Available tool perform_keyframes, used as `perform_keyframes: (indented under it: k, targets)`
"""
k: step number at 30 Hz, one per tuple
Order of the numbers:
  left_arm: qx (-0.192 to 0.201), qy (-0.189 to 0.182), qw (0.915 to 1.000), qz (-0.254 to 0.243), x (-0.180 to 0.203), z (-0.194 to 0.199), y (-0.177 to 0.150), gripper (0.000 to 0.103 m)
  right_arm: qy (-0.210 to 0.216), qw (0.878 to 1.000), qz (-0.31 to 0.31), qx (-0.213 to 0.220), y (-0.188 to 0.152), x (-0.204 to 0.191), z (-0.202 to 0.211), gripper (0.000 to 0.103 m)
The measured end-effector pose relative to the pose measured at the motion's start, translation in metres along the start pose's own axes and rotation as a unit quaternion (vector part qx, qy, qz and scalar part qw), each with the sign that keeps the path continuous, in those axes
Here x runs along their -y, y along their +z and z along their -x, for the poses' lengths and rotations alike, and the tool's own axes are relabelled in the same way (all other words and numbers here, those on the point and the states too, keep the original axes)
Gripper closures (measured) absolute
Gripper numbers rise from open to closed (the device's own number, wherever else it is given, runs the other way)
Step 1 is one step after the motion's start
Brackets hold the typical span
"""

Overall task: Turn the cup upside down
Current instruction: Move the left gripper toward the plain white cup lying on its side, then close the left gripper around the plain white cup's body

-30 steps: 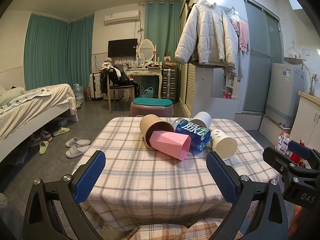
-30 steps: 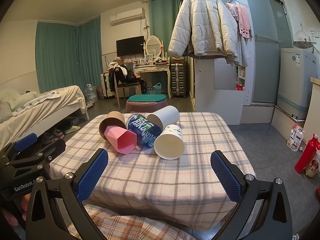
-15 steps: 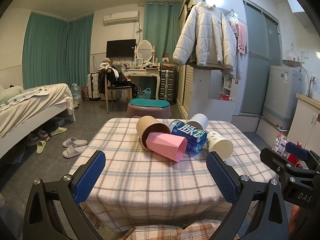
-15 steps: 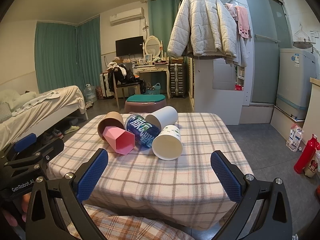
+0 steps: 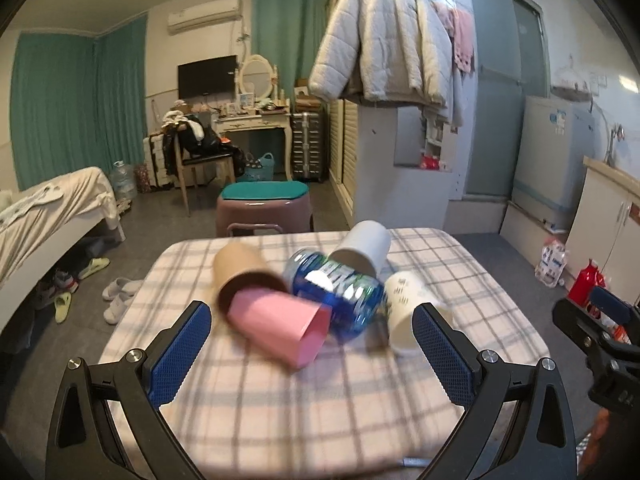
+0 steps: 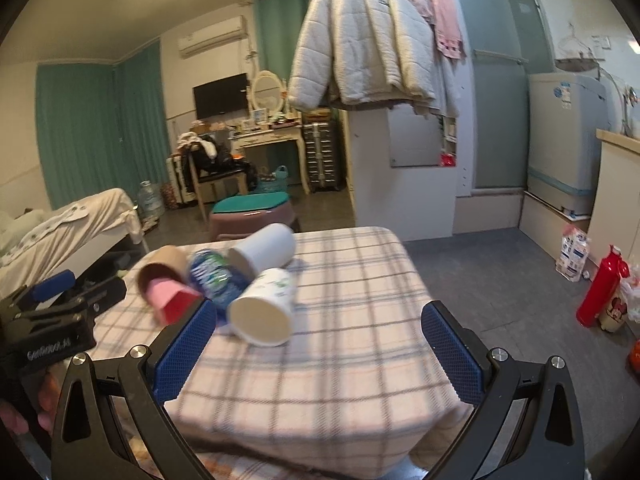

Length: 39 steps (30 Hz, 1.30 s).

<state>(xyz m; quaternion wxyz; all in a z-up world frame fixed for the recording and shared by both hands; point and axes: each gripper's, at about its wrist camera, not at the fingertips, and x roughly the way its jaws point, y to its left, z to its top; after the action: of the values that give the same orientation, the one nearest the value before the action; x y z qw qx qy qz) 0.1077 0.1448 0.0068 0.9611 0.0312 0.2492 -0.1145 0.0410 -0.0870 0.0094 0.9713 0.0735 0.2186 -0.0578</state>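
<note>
there, a blue bottle (image 5: pixel 336 292) lies wedged among toppled cups (image 5: pixel 280 322).

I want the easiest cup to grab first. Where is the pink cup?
In the left wrist view the pink cup lies on its side left of the blue bottle, just in front of the brown cup.

Both wrist views face the checked table (image 5: pixel 320 400) from its near edge, sharing its cups.
</note>
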Motion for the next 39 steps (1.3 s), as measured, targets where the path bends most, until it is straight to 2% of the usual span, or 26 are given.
perform_keyframes:
  k: [3, 7, 12, 14, 16, 19, 21, 27, 29, 30, 33, 36, 39]
  targets:
    - [-0.009, -0.014, 0.9998, -0.012, 0.013, -0.024, 0.019, 0.0, -0.006, 1.0, -0.012, -0.01, 0.01, 0.02, -0.021, 0.0]
    - [-0.035, -0.019, 0.9984, -0.04, 0.037, -0.075, 0.05, 0.0, -0.01, 0.999, -0.021, -0.03, 0.028, 0.041, -0.058, 0.0]
    - [-0.07, -0.025, 0.9952, -0.064, 0.054, -0.129, 0.062, 0.0, -0.01, 0.999, -0.022, -0.039, 0.051, 0.054, -0.11, 0.0]
    - [-0.107, -0.028, 0.9915, -0.069, 0.059, -0.158, 0.065, 0.001, -0.003, 0.999, -0.024, -0.043, 0.057, 0.054, -0.128, 0.0]
    - [-0.128, -0.031, 0.9887, -0.073, 0.059, -0.178, 0.065, 0.002, 0.002, 0.998, -0.028, -0.049, 0.061, 0.053, -0.148, 0.0]
    - [-0.159, -0.03, 0.9838, -0.076, 0.06, -0.2, 0.065, 0.01, 0.014, 0.998, -0.031, -0.059, 0.059, 0.049, -0.171, 0.0]
    - [-0.18, -0.042, 0.9799, -0.076, 0.061, -0.215, 0.064, 0.011, 0.016, 0.997, -0.031, -0.067, 0.054, 0.048, -0.184, 0.0]
    - [-0.225, -0.044, 0.9705, -0.074, 0.063, -0.241, 0.055, 0.011, 0.026, 0.994, -0.066, -0.085, 0.044, 0.053, -0.205, 0.0]
    - [-0.235, -0.044, 0.9682, -0.074, 0.064, -0.243, 0.053, 0.02, 0.021, 0.994, -0.063, -0.087, 0.044, 0.053, -0.206, 0.0]
    - [-0.237, -0.036, 0.9675, -0.08, 0.065, -0.244, 0.053, 0.023, 0.018, 0.994, -0.063, -0.088, 0.044, 0.054, -0.207, 0.0]
    - [-0.246, -0.038, 0.9644, -0.09, 0.067, -0.246, 0.053, 0.023, 0.022, 0.993, -0.069, -0.089, 0.043, 0.054, -0.207, 0.0]
    - [-0.268, -0.023, 0.954, -0.132, 0.075, -0.251, 0.047, 0.023, 0.018, 0.993, -0.068, -0.095, 0.041, 0.054, -0.206, 0.0]
    - [-0.265, -0.024, 0.9558, -0.125, 0.073, -0.249, 0.047, 0.028, 0.019, 0.993, -0.07, -0.095, 0.04, 0.055, -0.201, 0.0]
